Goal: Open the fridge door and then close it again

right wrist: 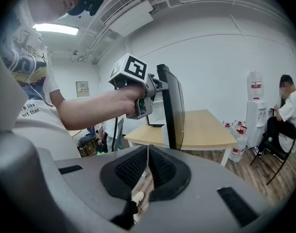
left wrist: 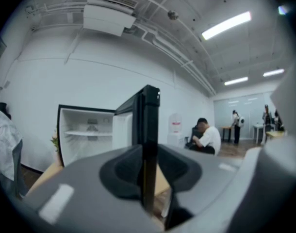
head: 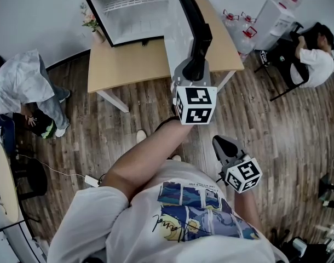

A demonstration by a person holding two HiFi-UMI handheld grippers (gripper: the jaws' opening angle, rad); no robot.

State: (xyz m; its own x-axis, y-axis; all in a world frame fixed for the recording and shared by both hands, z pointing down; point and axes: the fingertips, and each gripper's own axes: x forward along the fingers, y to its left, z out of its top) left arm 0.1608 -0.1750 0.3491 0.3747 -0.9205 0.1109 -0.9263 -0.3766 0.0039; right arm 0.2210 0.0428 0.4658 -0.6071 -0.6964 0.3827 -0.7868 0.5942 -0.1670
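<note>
On the wooden table (head: 123, 64), fridge (head: 128, 21) open, white shelf (left wrist: 87, 134) inside, left tool (head: 199, 51) clamping its door (head: 180, 34) edge, right tool (head: 219, 141) clenched

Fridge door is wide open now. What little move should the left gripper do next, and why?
Probably start swinging the fridge door toward the fridge to shut it. The door stands wide open, and the left gripper is clamped on its edge, ready to push.

I see my right gripper (right wrist: 147, 154) with its jaws together and empty; ahead, the left gripper (right wrist: 156, 88) grips the open fridge door (right wrist: 176, 111).
</note>
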